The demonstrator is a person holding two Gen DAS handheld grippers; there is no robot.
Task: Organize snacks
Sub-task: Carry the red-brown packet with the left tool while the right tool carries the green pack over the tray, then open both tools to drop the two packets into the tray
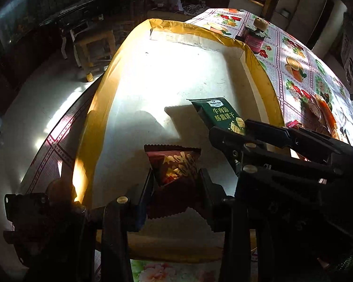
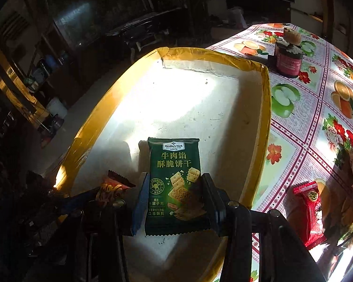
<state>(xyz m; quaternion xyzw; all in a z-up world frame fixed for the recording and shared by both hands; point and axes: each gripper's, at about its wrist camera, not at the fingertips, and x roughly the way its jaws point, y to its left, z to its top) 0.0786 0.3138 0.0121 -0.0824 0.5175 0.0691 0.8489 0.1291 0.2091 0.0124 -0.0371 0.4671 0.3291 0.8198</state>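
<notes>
left tongs (image 1: 175, 196) clamp dark red packet (image 1: 175, 164) | right tongs (image 2: 174, 202) clamp green cracker packet (image 2: 176, 183) | both over tray (image 2: 267, 98) near end | white floor beyond bare to far rim

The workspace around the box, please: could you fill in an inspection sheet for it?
Surface: table under a fruit-and-flower cloth, sunlit in patches.
Job's things: shallow box, yellow rim, white floor, with nothing lying loose on it; green cracker packet and dark red snack packet, both held over it; red wrapped snack on the cloth, outside the box.
Clutter: dark jar with a round thing on top, beyond the box.
Grippers: left gripper shut on the dark red snack packet; right gripper shut on the green cracker packet.
Cables: nothing seen.
Surroundings: dim room, dark furniture, pale floor; wooden stool beside the table.
</notes>
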